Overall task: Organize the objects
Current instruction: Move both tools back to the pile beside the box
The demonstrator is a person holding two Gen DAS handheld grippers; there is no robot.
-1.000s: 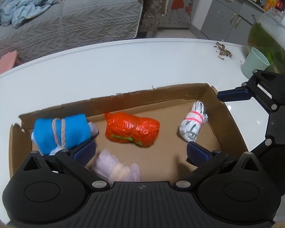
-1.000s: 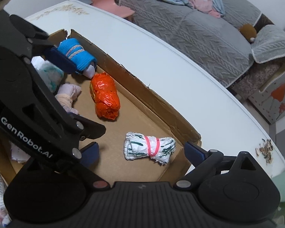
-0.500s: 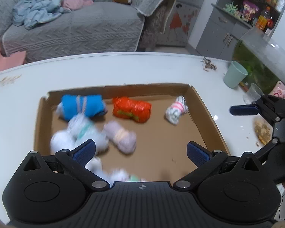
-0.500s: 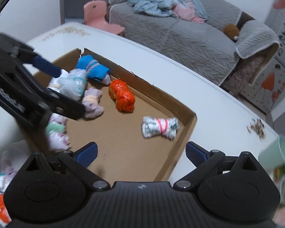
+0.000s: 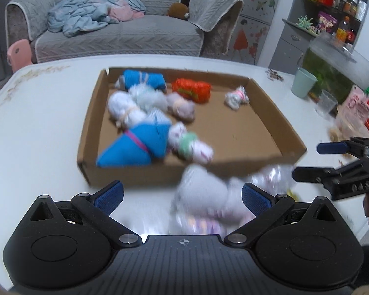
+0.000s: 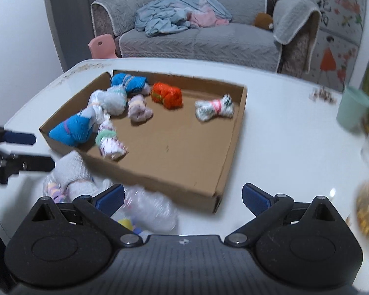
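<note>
Bundles (image 5: pixel 145 108) fill the cardboard tray (image 5: pixel 278 123); loose ones (image 5: pixel 204 191) wait at the bench's near edge, under both gaping, empty tools: left tool (image 5: pixel 182 196), right tool (image 6: pixel 183 195).

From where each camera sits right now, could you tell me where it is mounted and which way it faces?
Left wrist: on the left gripper, open, facing the cardboard box and the sofa beyond; the right gripper shows at the right edge.
Right wrist: on the right gripper, open, facing the same box from its right near corner; the left gripper shows at the left edge.
Shared: the box, the orange bundle, the loose pale bundles in front of the box.
</note>
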